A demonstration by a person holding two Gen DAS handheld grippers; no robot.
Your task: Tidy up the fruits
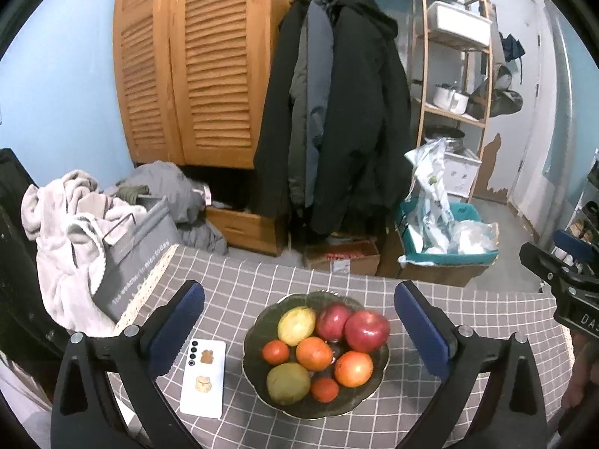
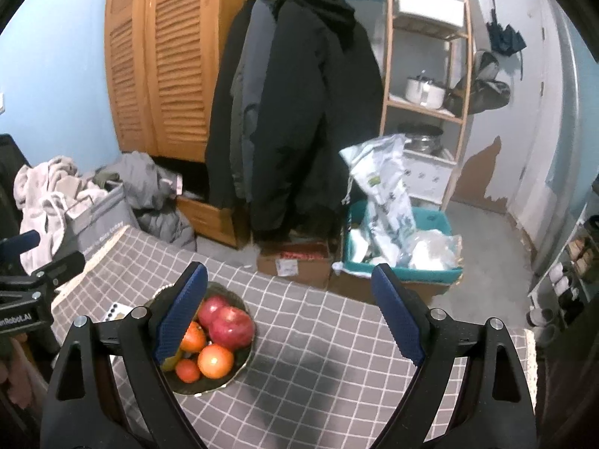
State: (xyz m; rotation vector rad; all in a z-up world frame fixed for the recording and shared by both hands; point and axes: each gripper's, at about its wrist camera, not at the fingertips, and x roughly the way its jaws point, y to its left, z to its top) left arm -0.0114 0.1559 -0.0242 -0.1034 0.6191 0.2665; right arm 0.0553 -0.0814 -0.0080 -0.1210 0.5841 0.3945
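Fruits [image 1: 318, 351] fill a glass bowl [image 1: 258, 321] on the checked tablecloth [image 1: 486, 321]; left gripper [image 1: 299, 321] and right gripper [image 2: 290, 310] both spread, empty. Only the left view shows the whole white phone [image 1: 204, 378]; the right view hides some fruit.

Grey bag [image 1: 140, 262] at the table's left edge: white print, partly legible, ending "is nice today". Right gripper [image 1: 578, 299], left wrist view: white letters "DA", cut off. Left gripper [image 2: 22, 314], right wrist view: label ending "nRobot.AI".

Fruits [image 1: 318, 351] in bowl [image 1: 258, 321] on table [image 1: 430, 404], phone [image 1: 203, 378] left.
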